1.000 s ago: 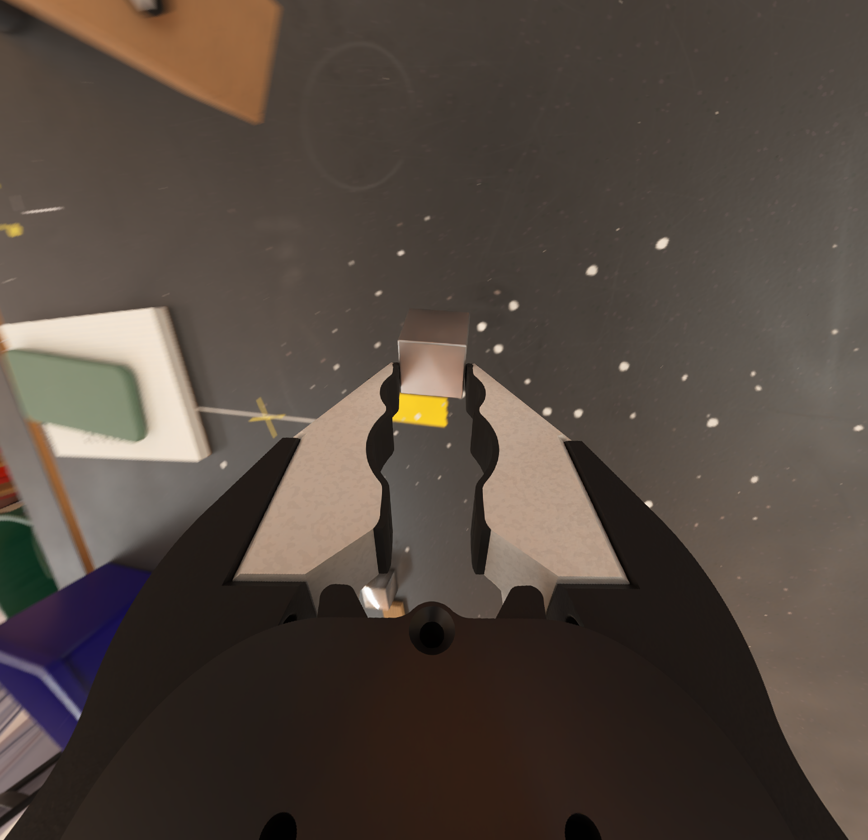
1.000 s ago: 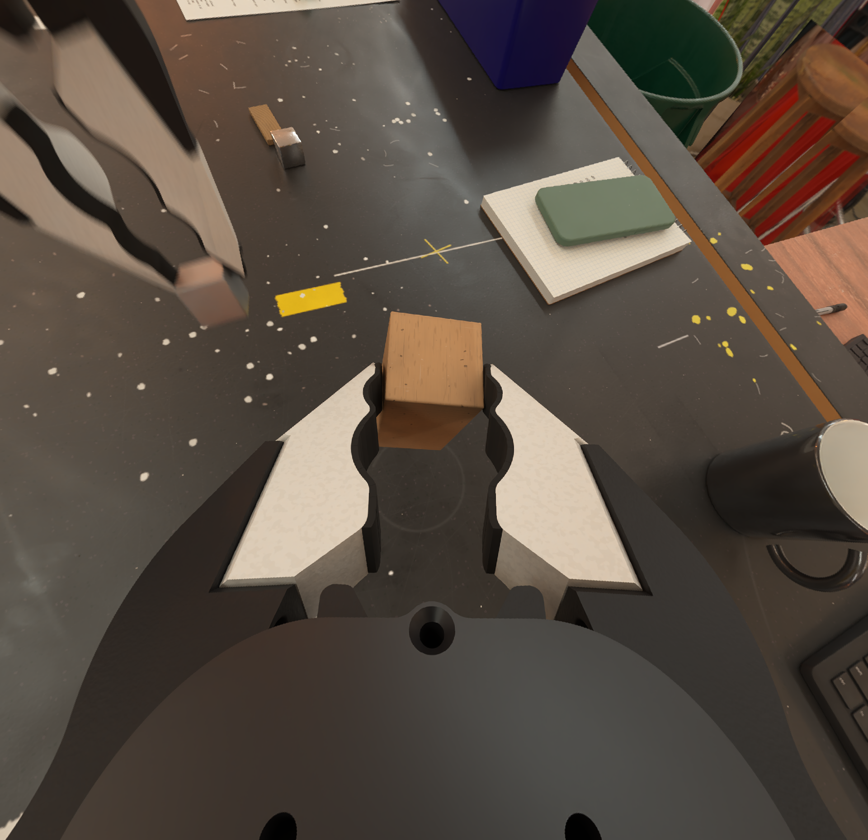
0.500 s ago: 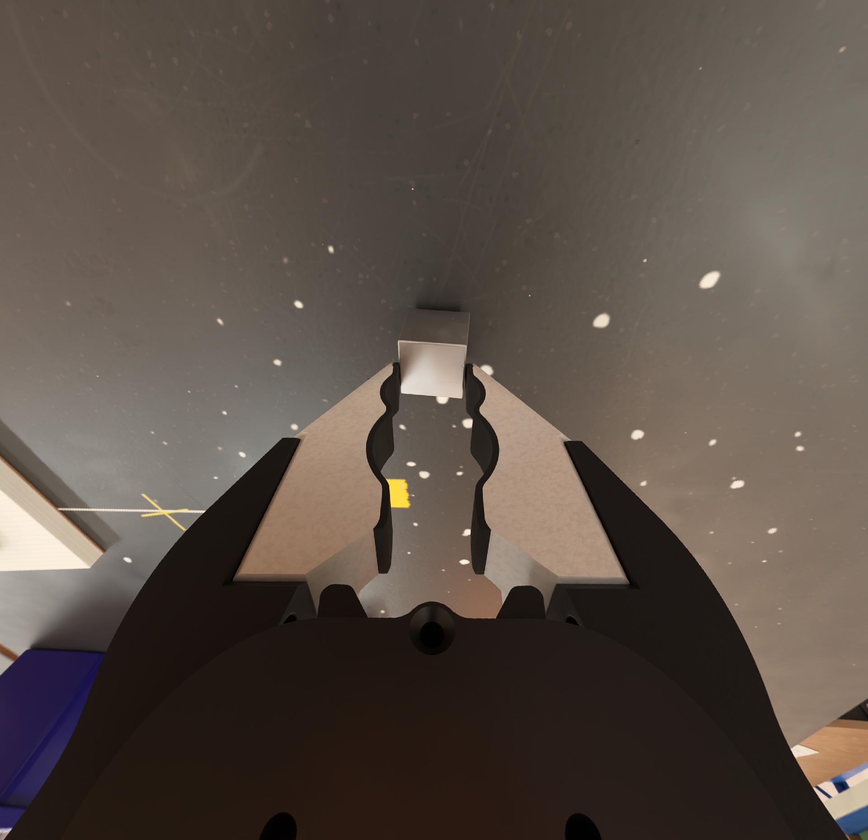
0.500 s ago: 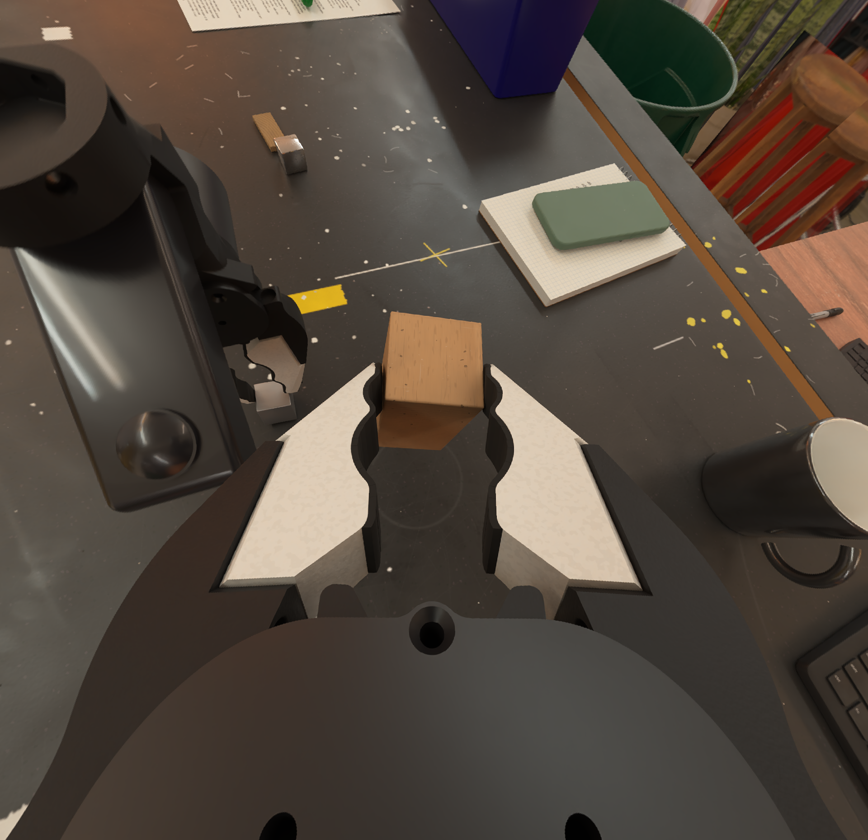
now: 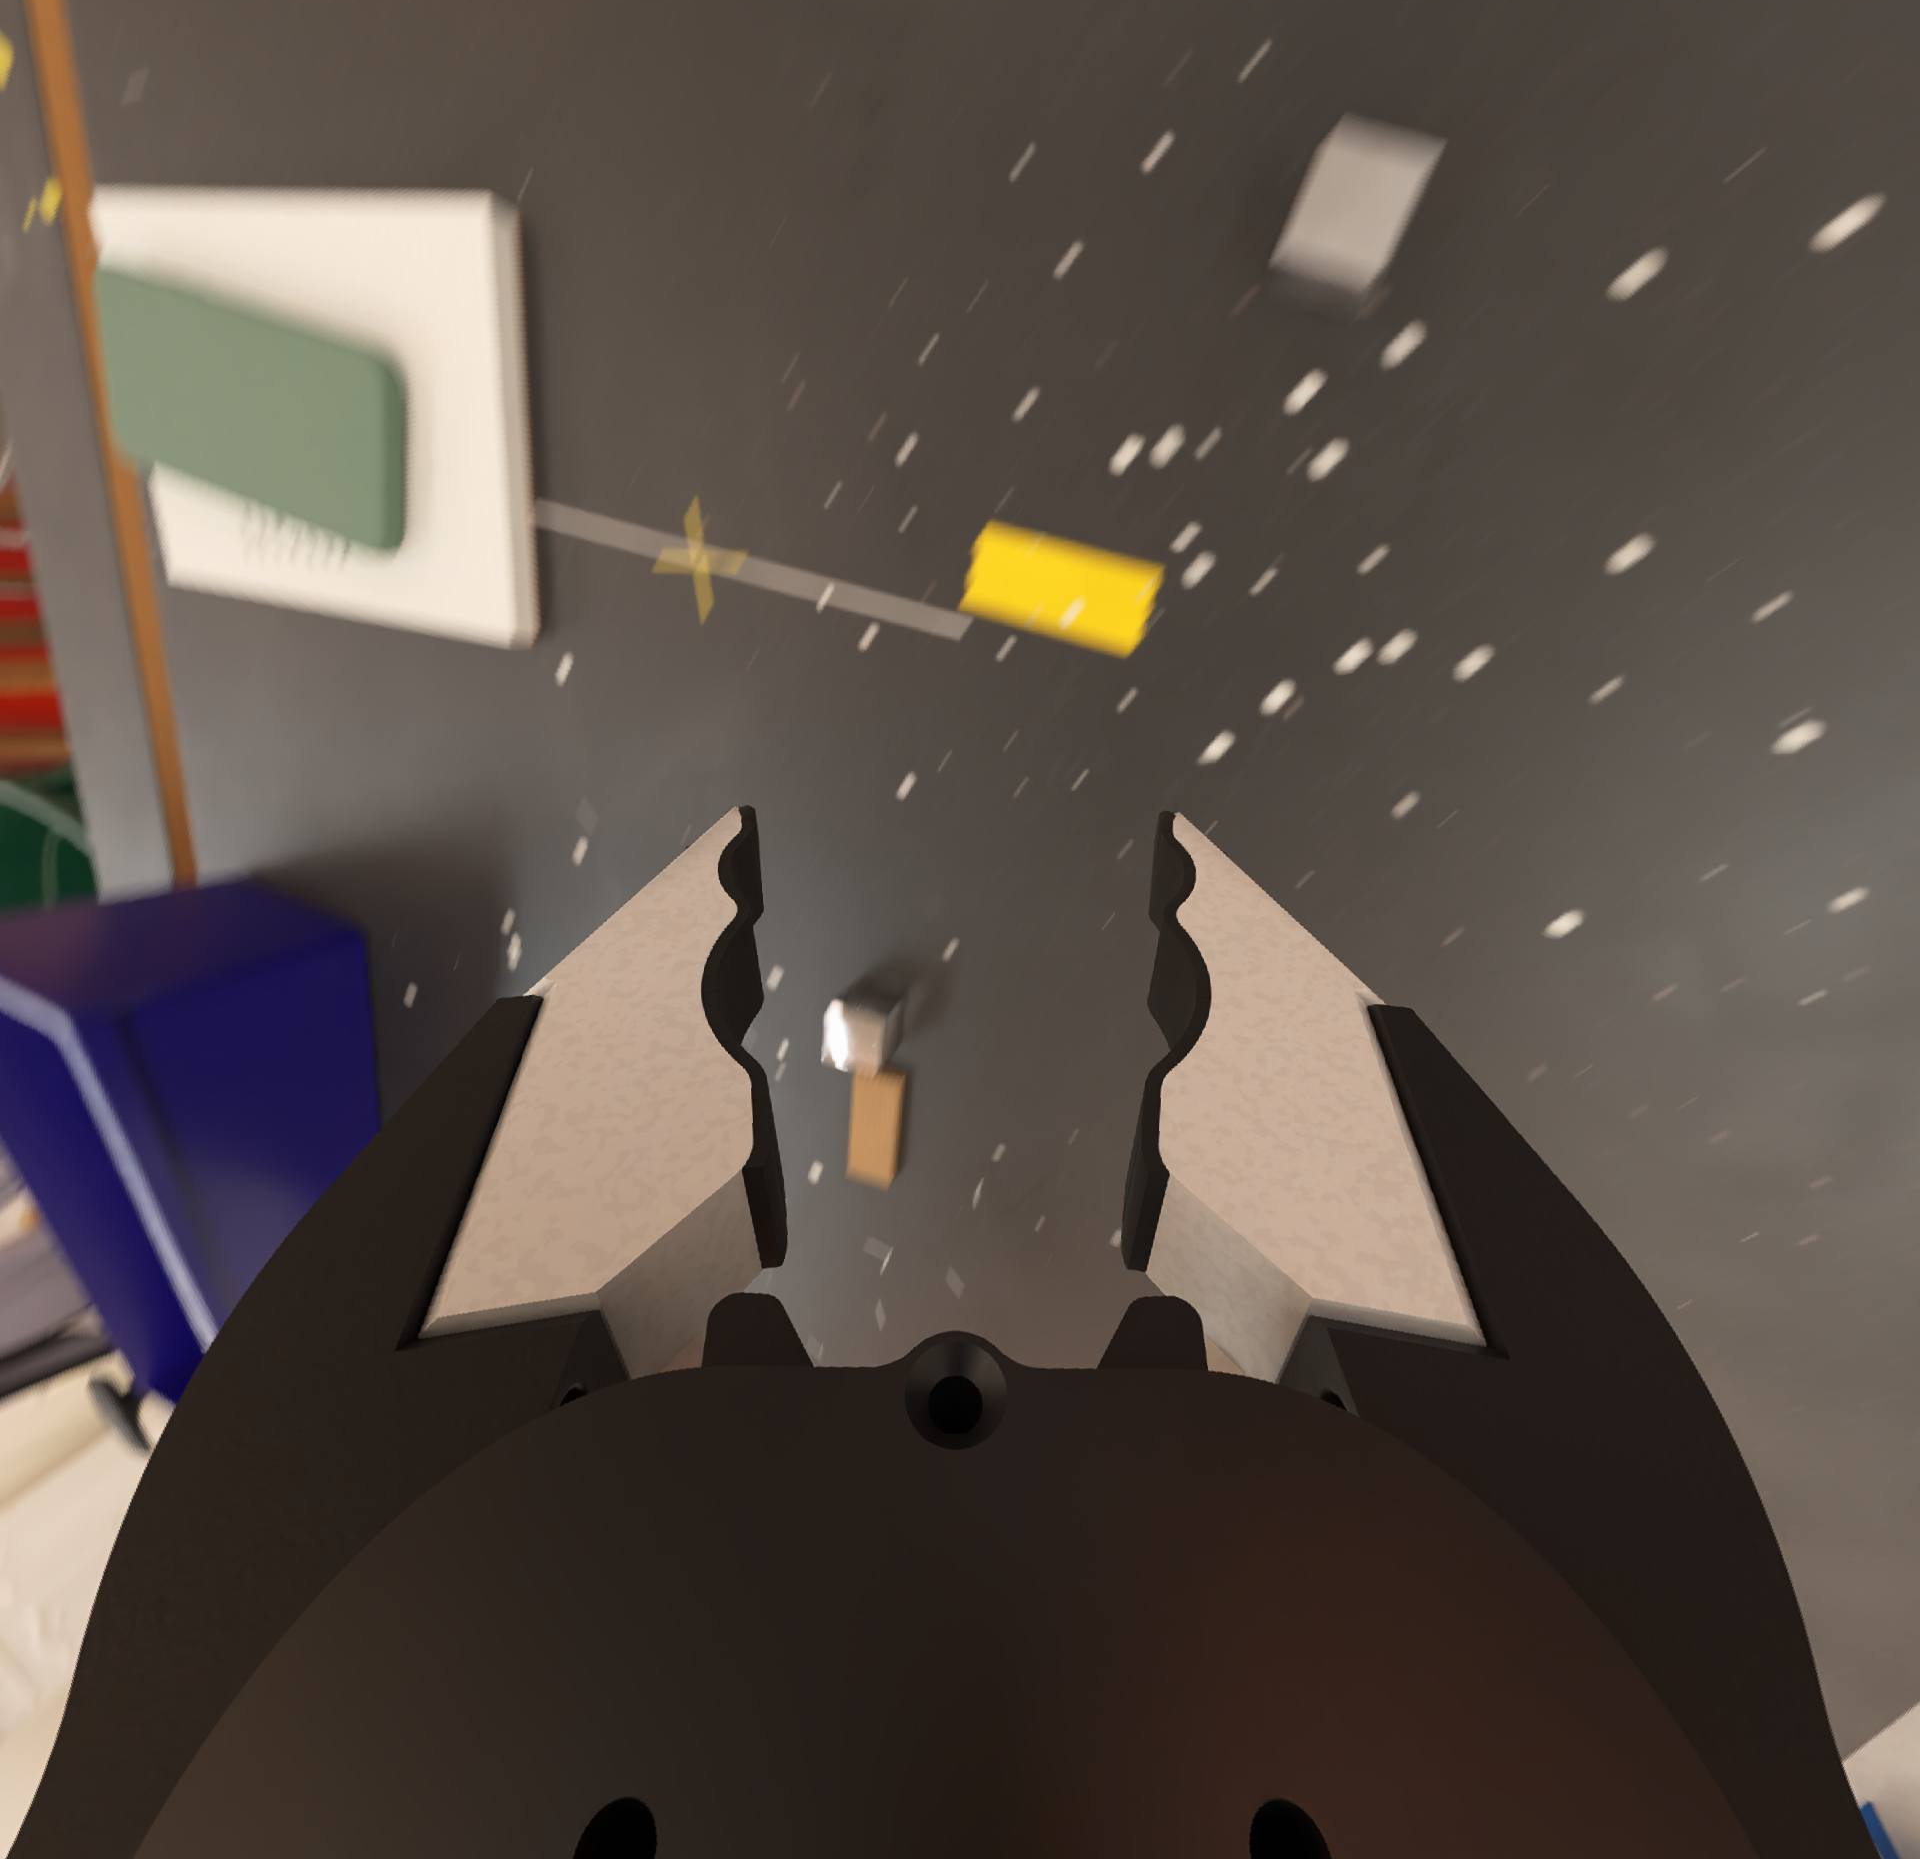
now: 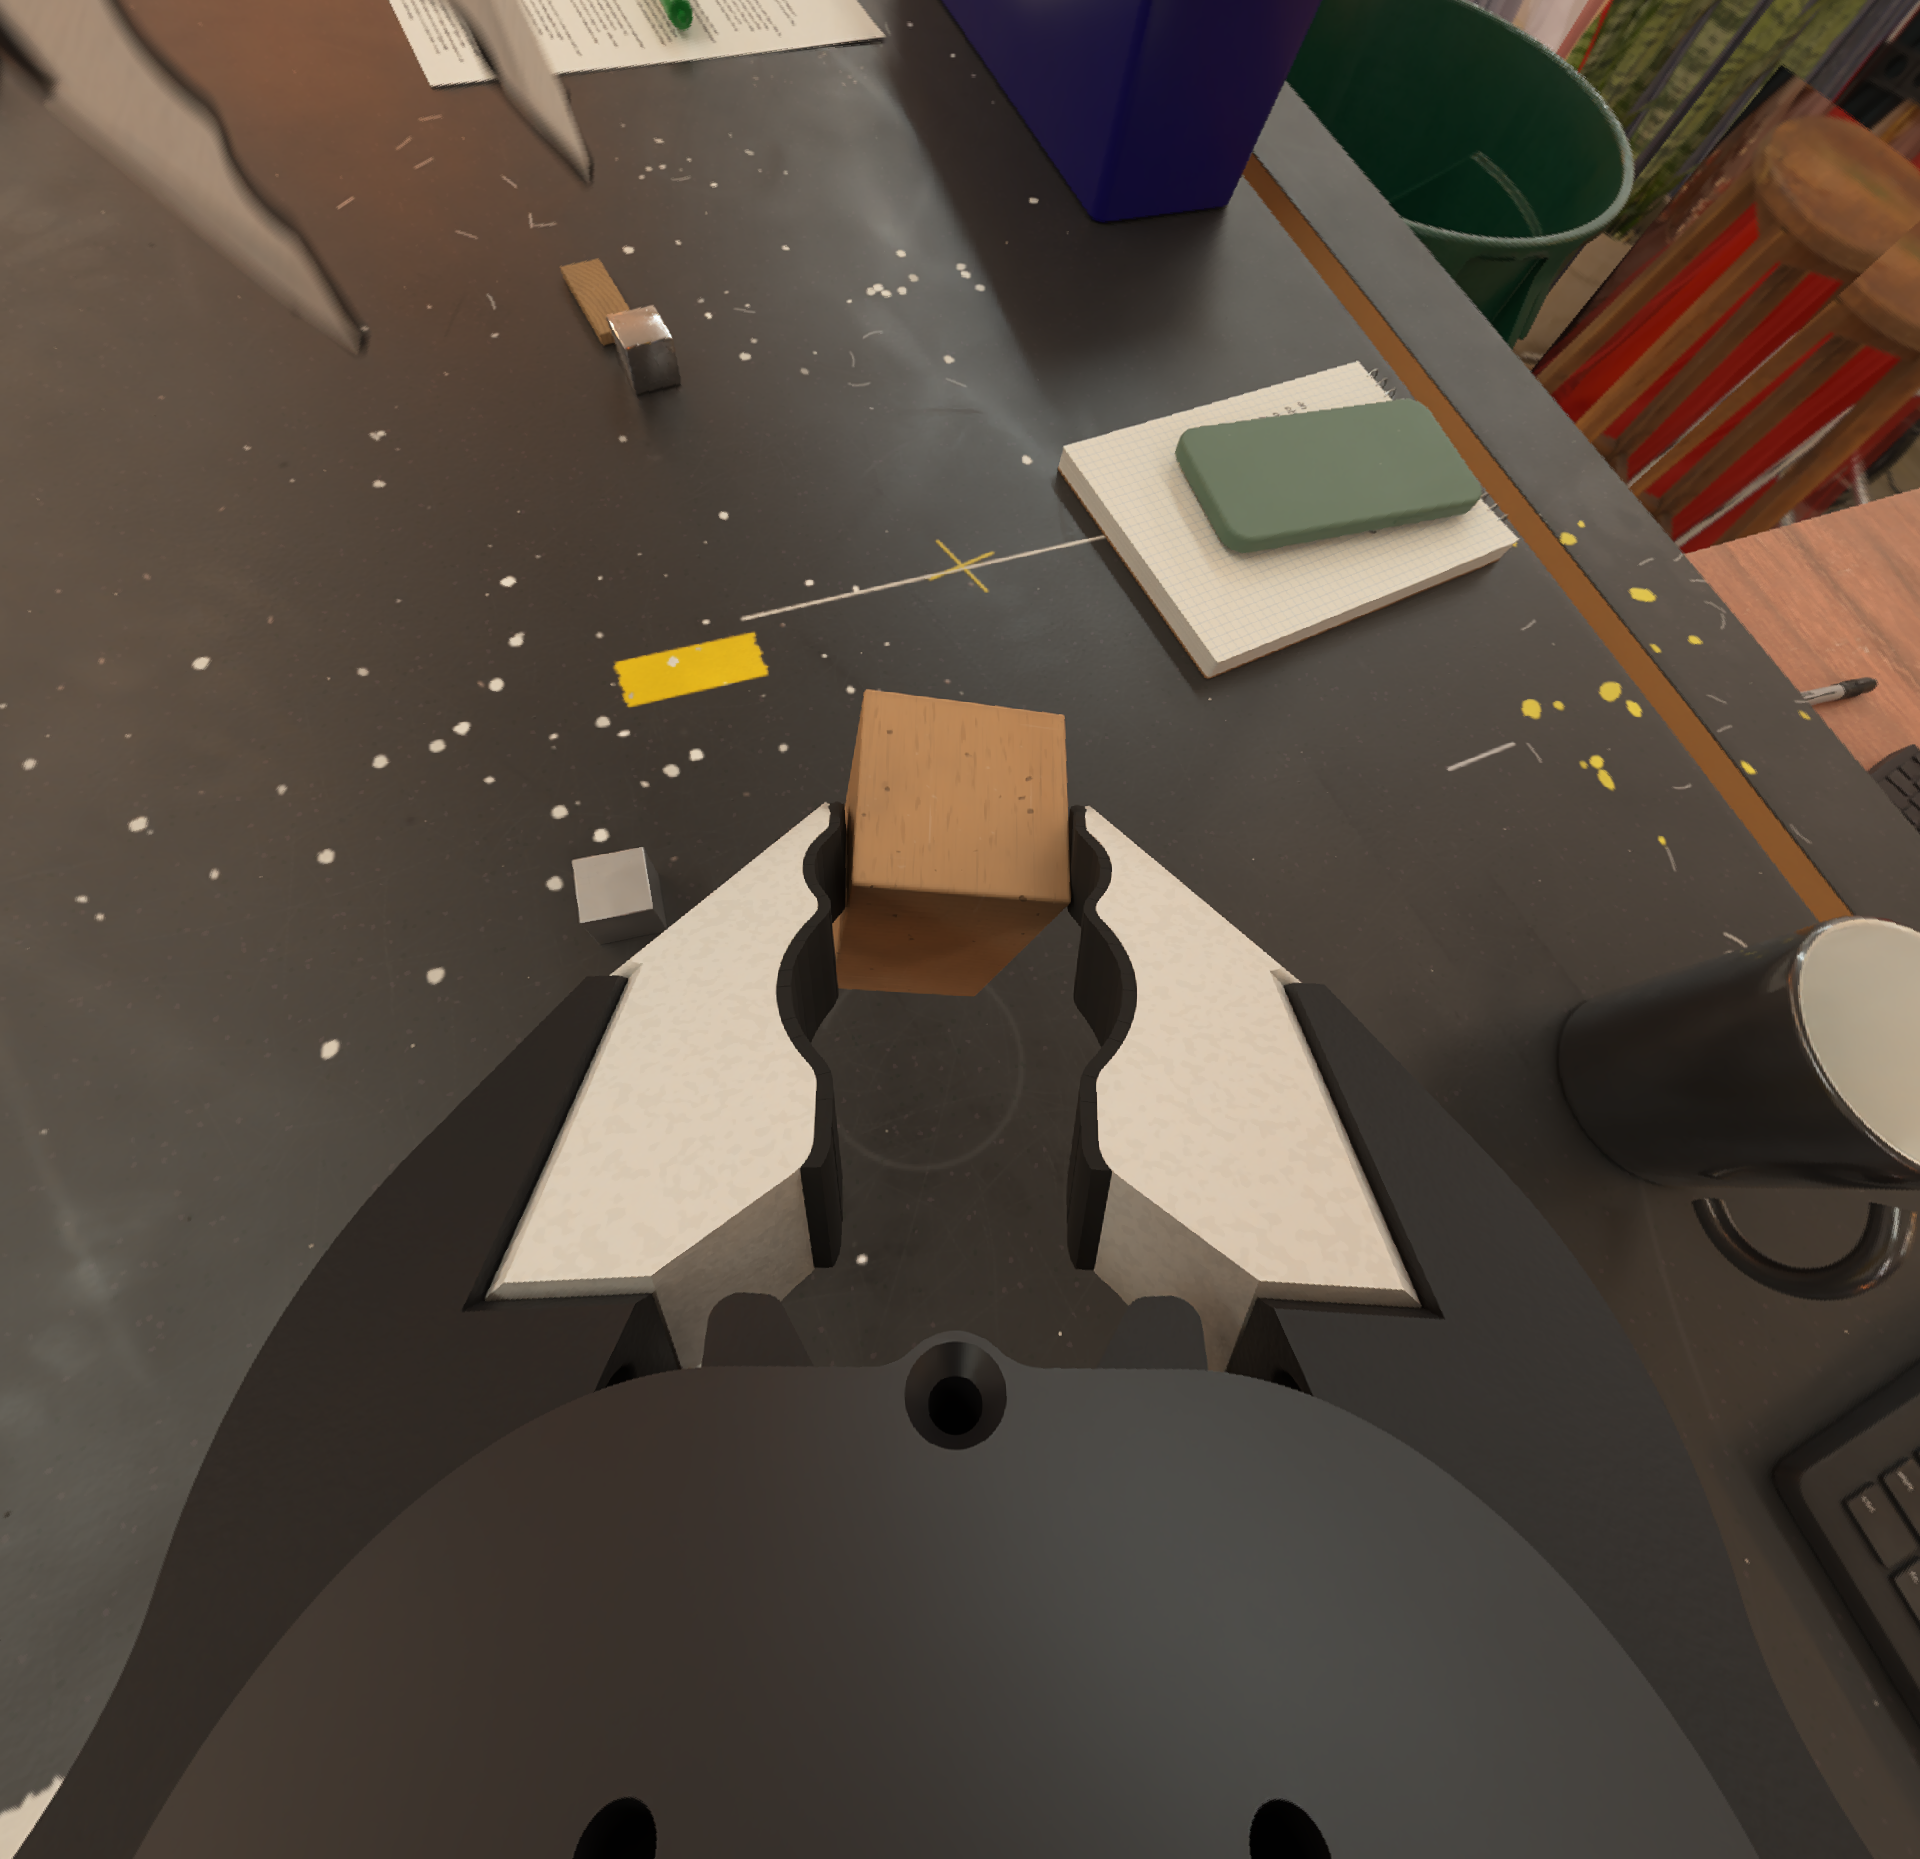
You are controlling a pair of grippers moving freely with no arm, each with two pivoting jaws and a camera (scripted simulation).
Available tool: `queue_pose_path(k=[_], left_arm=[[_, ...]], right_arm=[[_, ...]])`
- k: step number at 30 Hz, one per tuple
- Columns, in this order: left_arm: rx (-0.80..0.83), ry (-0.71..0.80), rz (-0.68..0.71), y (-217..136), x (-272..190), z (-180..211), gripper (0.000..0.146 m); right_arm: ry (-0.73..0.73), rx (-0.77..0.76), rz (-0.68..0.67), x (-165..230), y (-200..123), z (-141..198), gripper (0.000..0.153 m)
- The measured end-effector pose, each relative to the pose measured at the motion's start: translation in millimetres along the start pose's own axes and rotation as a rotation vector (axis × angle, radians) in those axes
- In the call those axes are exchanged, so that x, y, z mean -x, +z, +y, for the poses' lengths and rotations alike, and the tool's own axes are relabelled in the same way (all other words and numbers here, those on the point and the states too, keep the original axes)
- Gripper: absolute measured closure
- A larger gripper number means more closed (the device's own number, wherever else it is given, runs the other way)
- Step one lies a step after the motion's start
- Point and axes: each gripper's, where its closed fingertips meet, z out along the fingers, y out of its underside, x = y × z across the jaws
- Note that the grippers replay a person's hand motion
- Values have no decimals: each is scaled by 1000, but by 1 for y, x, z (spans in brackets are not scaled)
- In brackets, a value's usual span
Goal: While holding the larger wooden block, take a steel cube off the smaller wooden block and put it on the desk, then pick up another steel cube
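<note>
The dark speckled desk (image 6: pixel 1195 874) carried everything. Above it, the right gripper (image 6: pixel 954 853) clamped the larger wooden block (image 6: pixel 956 812), keeping it aloft as required. The left gripper (image 5: pixel 954 822) hung with fingers spread and empty, aimed at the remaining steel cube (image 5: pixel 860 1032) on the smaller wooden block (image 5: pixel 875 1129). The delivered cube (image 6: pixel 615 890) sat on the desk.

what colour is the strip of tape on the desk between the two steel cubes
Bright yellow. The strip of tape shows sharpest in the right wrist view; the left wrist view is blurred.
</note>
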Motion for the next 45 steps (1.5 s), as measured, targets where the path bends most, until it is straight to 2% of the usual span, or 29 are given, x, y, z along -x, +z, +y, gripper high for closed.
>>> queue_pose_path(k=[4, 6, 8, 13, 15, 17, 20, 23, 29, 34, 39, 42, 45], left_arm=[[139, -52, -86, -3, 48, 88, 72], [171, -77, -67, 9, 60, 121, 75], [161, -39, 5, 27, 60, 138, 76], [183, 23, 144, 81, 48, 151, 69], [241, 73, 204, 97, 43, 160, 74], [291, 111, 221, 107, 42, 168, 86], [290, 100, 259, 116, 40, 171, 107], [240, 67, 286, 118, 38, 167, 119], [215, -10, 201, 104, 51, 165, 119], [110, -88, 90, 51, 61, 137, 119], [-50, -2, 39, -9, 35, 50, 119], [-141, 68, 71, -13, 2, -16, 119], [-198, 99, 139, 7, -36, -72, 119]], right_arm=[[-7, 13, -8, 4, 5, 0, 110], [-9, 17, -11, 5, 6, 0, 110], [-12, 23, -12, 6, 8, -1, 110], [-11, 45, -19, 8, 14, 3, 110], [-13, 54, -21, 9, 16, 4, 110], [-15, 59, -21, 10, 17, 5, 110], [-12, 57, -21, 8, 16, 6, 110], [-6, 55, -24, 7, 17, 7, 110], [-6, 57, -31, 7, 18, 9, 110], [-9, 52, -30, 8, 16, 7, 110], [-7, 55, -30, 8, 16, 7, 110], [-12, 56, -29, 9, 15, 5, 110], [-16, 60, -25, 10, 13, 5, 110]])
